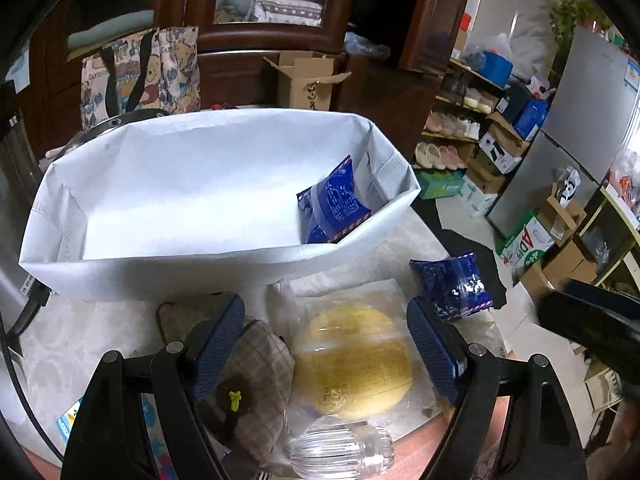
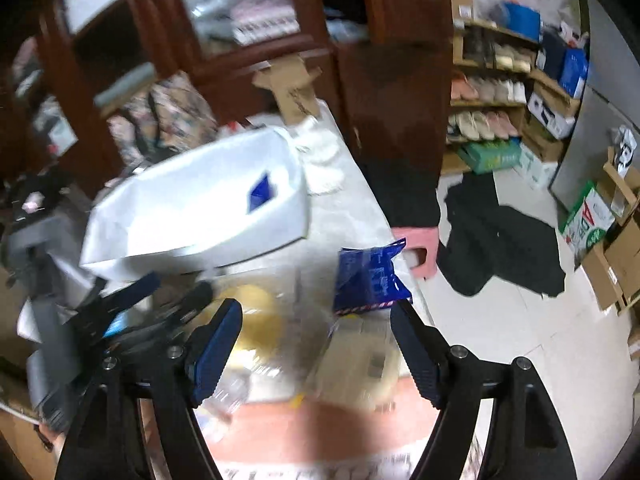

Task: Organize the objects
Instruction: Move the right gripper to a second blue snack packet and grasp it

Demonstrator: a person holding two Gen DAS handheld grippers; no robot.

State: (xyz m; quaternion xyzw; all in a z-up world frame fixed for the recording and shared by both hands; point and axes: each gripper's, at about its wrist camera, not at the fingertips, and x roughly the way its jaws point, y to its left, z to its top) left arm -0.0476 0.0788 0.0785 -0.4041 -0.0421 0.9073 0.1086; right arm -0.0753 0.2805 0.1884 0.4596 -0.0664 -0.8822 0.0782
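A white fabric bin (image 1: 160,240) stands on the pale table with one blue snack packet (image 1: 336,204) leaning in its right corner. A second blue packet (image 1: 456,284) lies on the table near the bin's right end. My left gripper (image 1: 325,312) is open above a round yellow cake in a clear wrapper (image 1: 352,360), its pads clear of it. In the blurred right wrist view my right gripper (image 2: 316,310) is open and empty, with the loose blue packet (image 2: 368,276) just ahead of its right finger and the bin (image 2: 192,216) further left.
A checked pouch (image 1: 260,364) and a clear ribbed jar (image 1: 344,452) lie beside the cake. The table edge (image 2: 400,248) drops to a tiled floor on the right. Behind the bin stand a bear-print tote (image 1: 140,76), a cardboard box (image 1: 304,80) and a dark wooden cabinet (image 1: 280,20).
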